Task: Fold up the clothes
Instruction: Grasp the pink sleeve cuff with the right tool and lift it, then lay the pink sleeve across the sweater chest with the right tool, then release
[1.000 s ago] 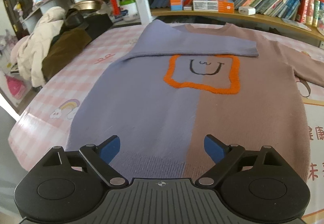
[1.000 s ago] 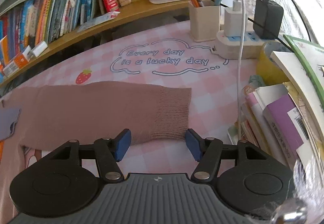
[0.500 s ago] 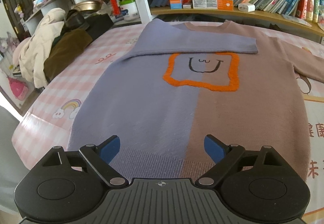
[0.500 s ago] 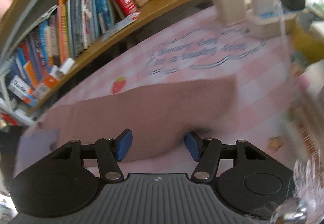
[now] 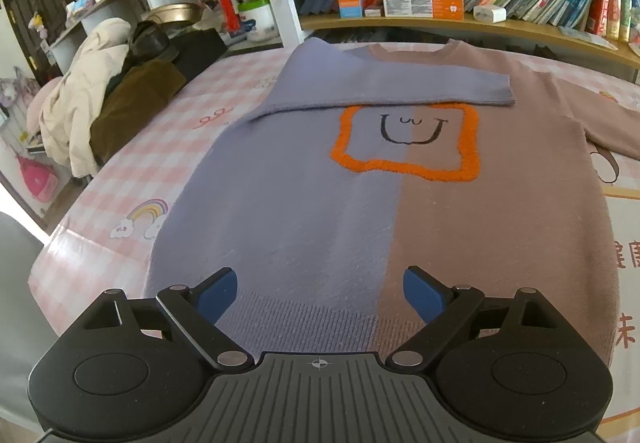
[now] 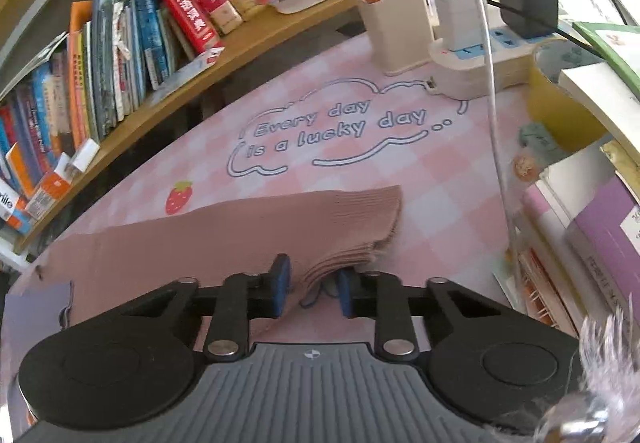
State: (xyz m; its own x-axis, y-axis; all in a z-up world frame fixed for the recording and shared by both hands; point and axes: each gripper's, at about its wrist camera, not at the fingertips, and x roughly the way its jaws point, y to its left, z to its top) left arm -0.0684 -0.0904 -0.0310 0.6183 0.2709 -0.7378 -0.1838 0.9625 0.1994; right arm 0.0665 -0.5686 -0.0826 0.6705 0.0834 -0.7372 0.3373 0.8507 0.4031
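From the left wrist, the left hand-held gripper (image 5: 319, 293) is hanging with its jaws spread wide and nothing between them, just above the hem of the sweater (image 5: 360, 203), which is lying flat on the pink checked counter (image 5: 132, 179). The purple sleeve (image 5: 400, 87) is already lying folded across the chest. With nothing pinning the body, any pull on the other sleeve is likely to be dragging the whole garment sideways and undoing that fold.

From the right wrist, the right hand-held gripper (image 6: 313, 289) is sitting closed on the ribbed cuff (image 6: 360, 231) of the brown sleeve (image 6: 180, 243), the knit bunching up between the pads. It is biting only the near corner (a thin purchase), so the cuff may be slipping out during the carry. The white cable (image 6: 490, 83) and the stacked books (image 6: 592, 243) are standing close on the right, risking a snag on a wide swing.
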